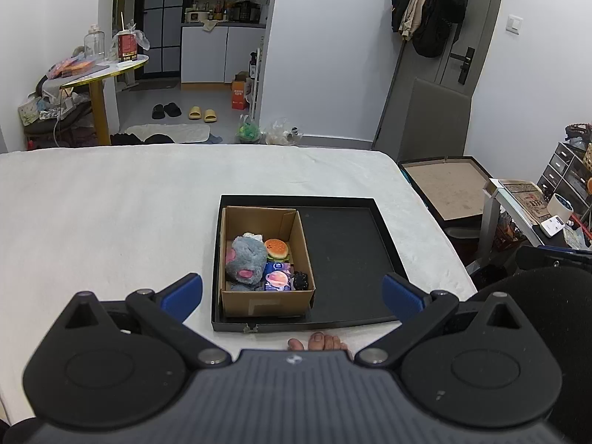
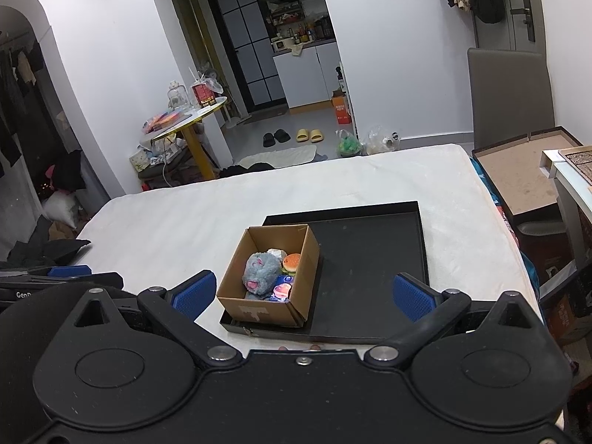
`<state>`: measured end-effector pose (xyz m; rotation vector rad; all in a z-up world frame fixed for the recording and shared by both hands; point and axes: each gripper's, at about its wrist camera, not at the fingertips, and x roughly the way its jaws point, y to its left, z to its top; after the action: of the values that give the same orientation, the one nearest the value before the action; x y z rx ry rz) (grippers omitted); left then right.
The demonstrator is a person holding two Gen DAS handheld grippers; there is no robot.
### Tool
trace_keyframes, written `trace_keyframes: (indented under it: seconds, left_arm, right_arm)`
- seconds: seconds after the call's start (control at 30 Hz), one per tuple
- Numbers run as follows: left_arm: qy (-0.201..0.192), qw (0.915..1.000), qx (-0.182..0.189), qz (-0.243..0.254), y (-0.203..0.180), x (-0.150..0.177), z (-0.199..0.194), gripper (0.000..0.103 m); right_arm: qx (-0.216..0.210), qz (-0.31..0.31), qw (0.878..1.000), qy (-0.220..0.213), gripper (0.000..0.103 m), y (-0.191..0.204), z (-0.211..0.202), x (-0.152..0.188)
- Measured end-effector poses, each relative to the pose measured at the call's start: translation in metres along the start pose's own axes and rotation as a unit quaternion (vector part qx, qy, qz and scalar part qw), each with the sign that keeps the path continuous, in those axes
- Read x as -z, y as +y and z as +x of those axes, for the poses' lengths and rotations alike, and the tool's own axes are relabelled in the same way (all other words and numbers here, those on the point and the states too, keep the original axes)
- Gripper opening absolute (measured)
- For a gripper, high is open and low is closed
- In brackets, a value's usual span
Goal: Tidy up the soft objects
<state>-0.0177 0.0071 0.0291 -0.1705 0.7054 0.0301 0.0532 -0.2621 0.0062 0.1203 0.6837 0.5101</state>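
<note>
Left claw (image 1: 292, 292): blue pads spread wide, nothing between them, held above the near edge of the black tray (image 1: 347, 255). Right claw (image 2: 303, 292): also spread wide and empty, near the same edge.

The tray lies on the white bed (image 1: 111, 214). The cardboard box (image 1: 266, 301) sits in the tray's left part; the right part is bare. Inside the box: grey plush toy (image 1: 242, 257) at left, burger toy (image 1: 276, 248) at back right, blue packets (image 1: 277, 275) at front, small black item (image 1: 300, 280) in the front right corner.
</note>
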Motion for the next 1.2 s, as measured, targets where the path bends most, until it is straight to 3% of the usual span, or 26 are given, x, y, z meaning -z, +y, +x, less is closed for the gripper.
trace_keyframes:
  seconds: [1.2]
  left_arm:
    - [0.001,1.0000,0.000,0.002,-0.0027,-0.0021,-0.0021,0.102]
  right_arm:
    - [0.002,0.000,1.000,0.002,0.103,-0.0002,-0.0008,-0.0009]
